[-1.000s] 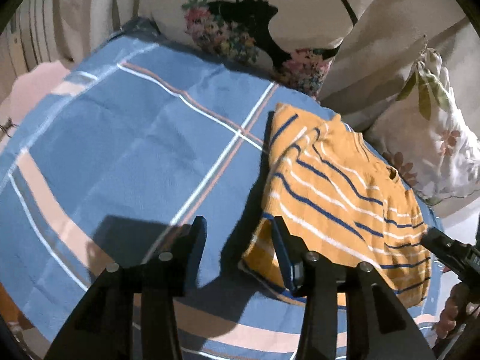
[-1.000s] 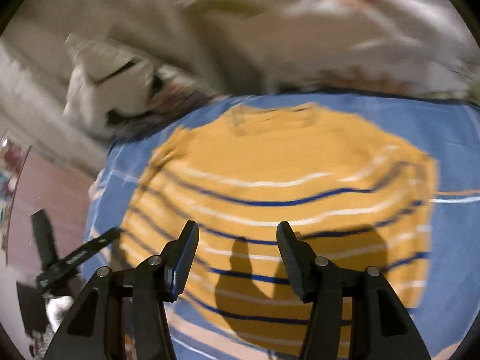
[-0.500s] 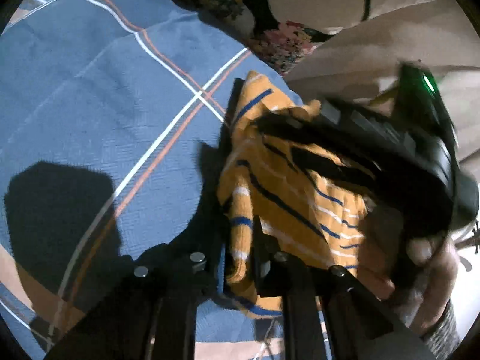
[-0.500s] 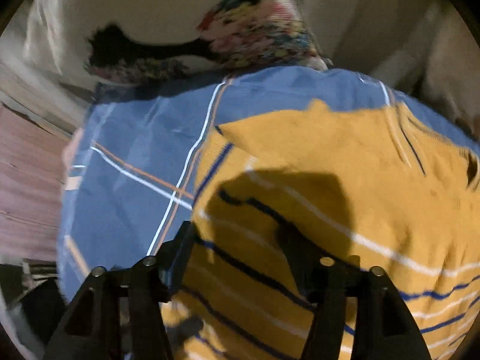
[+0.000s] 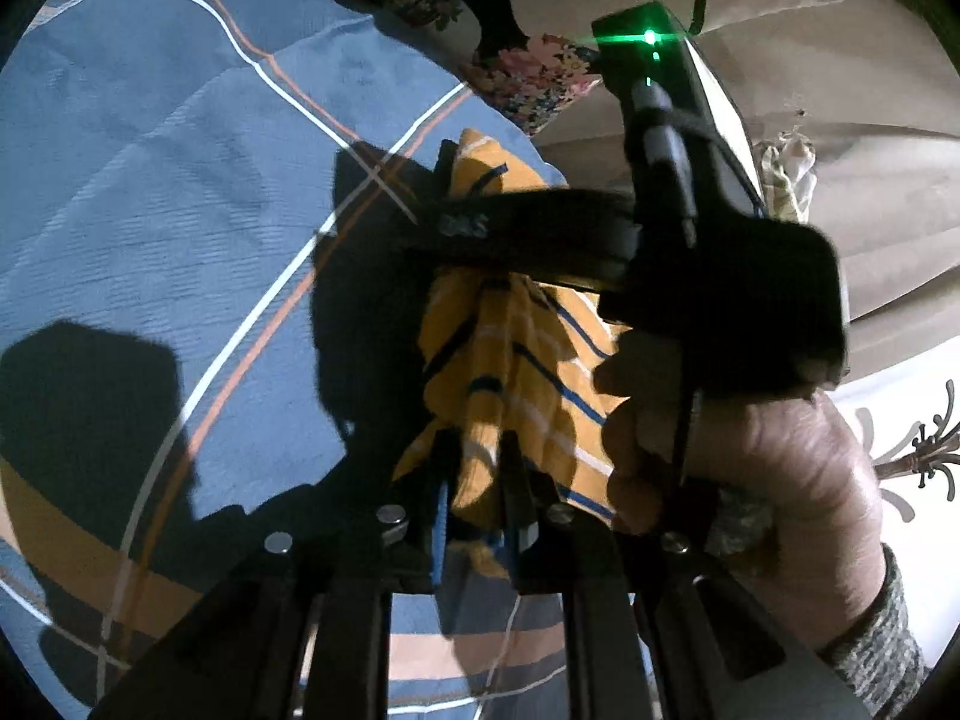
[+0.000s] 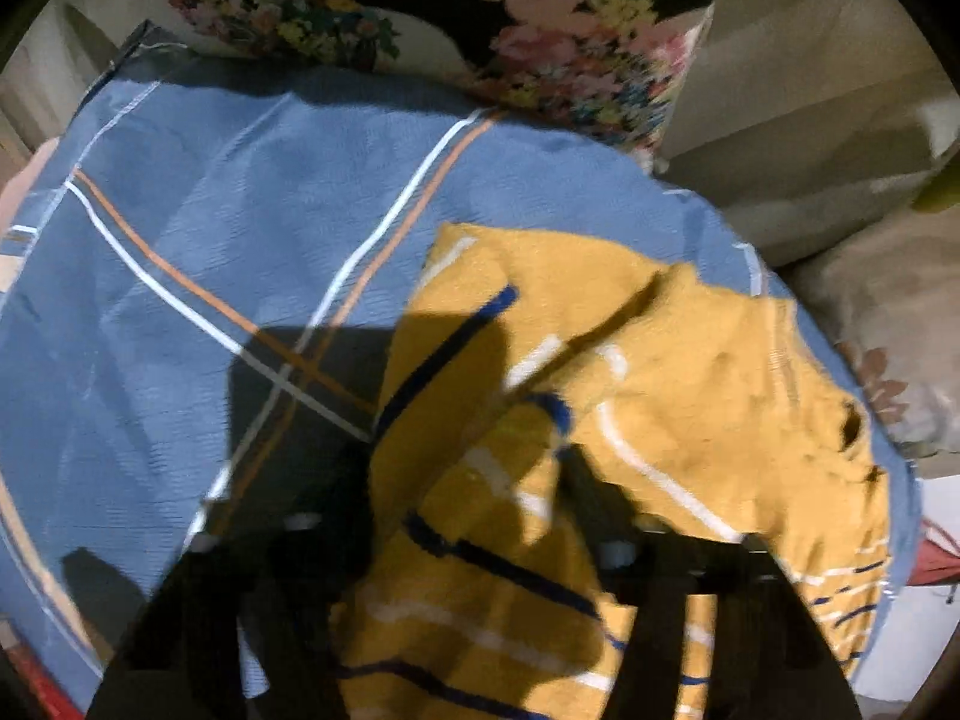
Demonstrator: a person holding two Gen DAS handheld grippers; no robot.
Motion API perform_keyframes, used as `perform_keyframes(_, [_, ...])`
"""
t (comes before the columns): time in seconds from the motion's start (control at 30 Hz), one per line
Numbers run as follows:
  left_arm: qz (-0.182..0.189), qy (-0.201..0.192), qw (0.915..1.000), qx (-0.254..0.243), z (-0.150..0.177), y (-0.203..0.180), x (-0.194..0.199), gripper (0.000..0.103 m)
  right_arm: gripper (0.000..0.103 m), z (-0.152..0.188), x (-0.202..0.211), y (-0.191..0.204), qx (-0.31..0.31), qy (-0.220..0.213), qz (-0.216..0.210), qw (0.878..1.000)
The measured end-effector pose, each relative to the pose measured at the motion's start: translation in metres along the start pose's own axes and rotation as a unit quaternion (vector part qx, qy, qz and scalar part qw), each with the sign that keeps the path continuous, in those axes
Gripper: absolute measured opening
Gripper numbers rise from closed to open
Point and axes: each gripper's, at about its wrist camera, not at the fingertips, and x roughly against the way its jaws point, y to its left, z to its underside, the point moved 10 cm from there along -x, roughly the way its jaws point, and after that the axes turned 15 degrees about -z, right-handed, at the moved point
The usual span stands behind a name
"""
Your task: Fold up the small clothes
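Note:
A small yellow sweater (image 6: 690, 372) with blue and white stripes lies on a blue plaid bedsheet (image 6: 198, 240). My left gripper (image 5: 477, 498) is shut on the sweater's (image 5: 510, 360) lower left edge and lifts it off the sheet. My right gripper (image 5: 480, 222) reaches across in front of it, over the sweater's far part. In the right wrist view the right gripper (image 6: 468, 480) has a fold of sweater bunched between its fingers, which lie in shadow and blur.
Floral pillows (image 6: 570, 48) lie at the head of the bed, and beige cushions (image 5: 870, 192) to the right. The blue sheet (image 5: 150, 210) stretches out to the left. The person's hand (image 5: 750, 468) holds the right gripper's handle.
My left gripper closed on the sweater's edge and lifted it. My right gripper swung over the sweater's far side and the cloth bunched up between its fingers.

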Motion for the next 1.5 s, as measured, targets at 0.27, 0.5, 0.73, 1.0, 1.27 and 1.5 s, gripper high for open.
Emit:
perform_keyframes(0.27, [0.018, -0.019, 0.9995, -0.020, 0.005, -0.022, 0.034, 0.012, 0.022, 0.011, 0.042, -0.021, -0.023, -0.067, -0.081, 0.994])
perform_keyframes(0.5, [0.011, -0.042, 0.9988, -0.021, 0.013, -0.050, 0.055, 0.018, 0.021, 0.039, 0.105, -0.088, -0.078, -0.133, -0.166, 0.974])
perform_keyframes(0.73, [-0.016, -0.039, 0.9986, -0.032, 0.028, -0.098, 0.025, 0.019, 0.021, 0.097, 0.135, -0.220, -0.158, -0.163, -0.197, 0.954])
perform_keyframes(1.0, [-0.026, 0.006, 0.9938, -0.108, 0.069, -0.185, -0.044, 0.020, 0.021, 0.146, 0.114, -0.313, -0.230, -0.163, -0.217, 0.935])
perform_keyframes(1.27, [-0.070, 0.020, 0.9885, -0.132, 0.098, -0.197, -0.083, 0.028, 0.028, 0.162, 0.112, -0.334, -0.263, -0.180, -0.281, 0.905])
perform_keyframes(1.5, [-0.089, 0.006, 0.9843, -0.152, 0.098, -0.196, -0.081, 0.028, 0.031, 0.162, 0.198, -0.317, -0.226, -0.265, -0.242, 0.905])
